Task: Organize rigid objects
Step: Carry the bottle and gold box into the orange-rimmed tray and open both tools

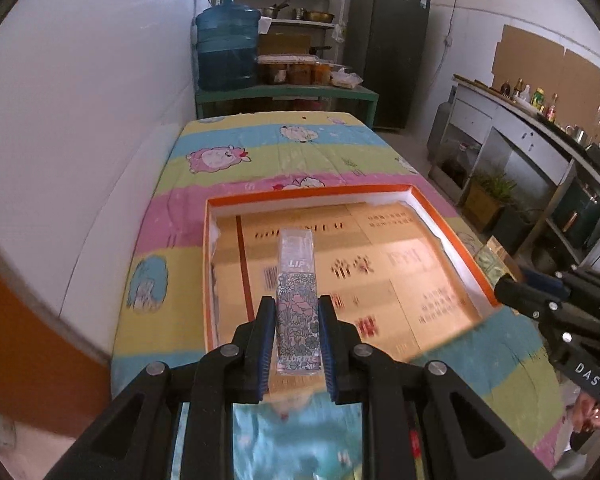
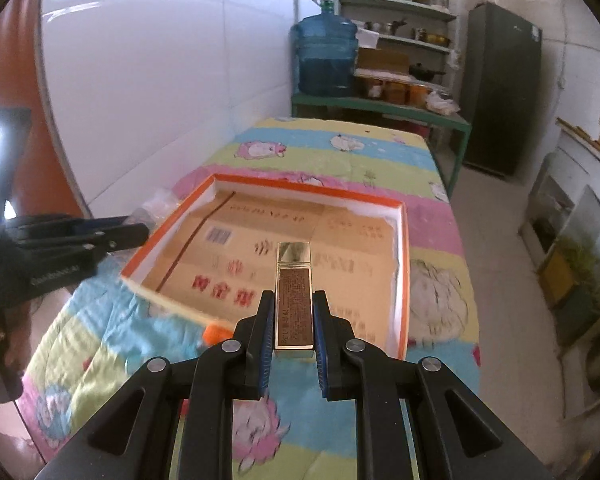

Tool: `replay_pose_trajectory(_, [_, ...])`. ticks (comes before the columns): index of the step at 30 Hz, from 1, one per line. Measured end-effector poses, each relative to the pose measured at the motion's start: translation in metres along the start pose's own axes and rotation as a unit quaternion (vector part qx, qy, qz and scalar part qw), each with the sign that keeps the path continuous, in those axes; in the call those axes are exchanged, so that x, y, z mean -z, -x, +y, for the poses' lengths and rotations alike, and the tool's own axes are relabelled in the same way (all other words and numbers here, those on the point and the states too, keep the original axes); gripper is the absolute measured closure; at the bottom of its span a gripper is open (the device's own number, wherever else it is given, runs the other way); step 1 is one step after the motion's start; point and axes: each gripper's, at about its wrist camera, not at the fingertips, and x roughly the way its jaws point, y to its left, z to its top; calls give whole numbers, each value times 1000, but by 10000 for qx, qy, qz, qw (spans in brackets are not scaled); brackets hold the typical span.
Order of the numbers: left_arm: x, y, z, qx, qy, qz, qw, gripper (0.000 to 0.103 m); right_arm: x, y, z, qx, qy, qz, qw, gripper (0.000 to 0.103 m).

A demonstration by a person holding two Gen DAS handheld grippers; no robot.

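My left gripper point(image 1: 298, 304) is shut on a slim clear box with a floral print and the word LIP point(image 1: 298, 300), held in the air above the near part of an orange-rimmed open box point(image 1: 312, 193). In the right wrist view my right gripper point(image 2: 293, 300) is shut on a narrow gold box with a brown label point(image 2: 293, 300), hanging over the near edge of the same orange-rimmed box point(image 2: 405, 264), whose floor is lined with printed cardboard. Each gripper shows in the other's view: the right gripper point(image 1: 512, 290) at the right, the left gripper point(image 2: 136, 236) at the left.
The orange-rimmed box lies on a table under a striped cartoon cloth point(image 1: 300, 152). A white wall point(image 1: 100, 120) runs along the left. Behind the table stand a blue water jug point(image 1: 226, 50), shelves and a dark cabinet point(image 1: 386, 64). A small orange thing point(image 2: 216, 334) lies on the cloth.
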Motion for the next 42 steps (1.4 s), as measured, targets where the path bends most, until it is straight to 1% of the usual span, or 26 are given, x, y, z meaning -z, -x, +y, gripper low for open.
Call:
replay_pose_trajectory(3, [-13,-21,-2,9,-58,96,9999,81,-18,-27,-12,-77,-47,109,9999,85])
replay_pose_trajectory(7, [-31,-48,-3,-31,-54,189,9998,81,-34,-61,-23,-223,-138,309,9992,85])
replay_pose_trajectory(10, [-38,-66,-1,-8,51,315,9995,81,-41,-83,-26,-271,-164,427,9986,85])
replay_pose_trajectory(17, [-49,-103,1,-120,152,529,9984,81,-50,-129,-31,-352,-305,712,9964,85])
replay_pose_trajectory(26, [-43,-132,4,-135,208,750,9969,81,-45,-153,-31,-348,-353,928,9945,85])
replay_pose_trajectory(33, [-41,-138,6,-95,191,779,9967,82,-41,-164,-30,-297,-312,1059,9934,85])
replay_pose_trajectory(37, [-38,-143,8,-10,275,836,9961,82,-40,-166,-29,-272,-281,1080,9934,85])
replay_pose_trajectory(40, [-37,-143,7,33,141,840,9964,82,-40,-168,-28,-273,-248,1106,9932,85])
replay_pose_trajectory(42, [-37,-143,7,88,86,863,9962,79,-39,-168,-27,-291,-224,1083,9934,83])
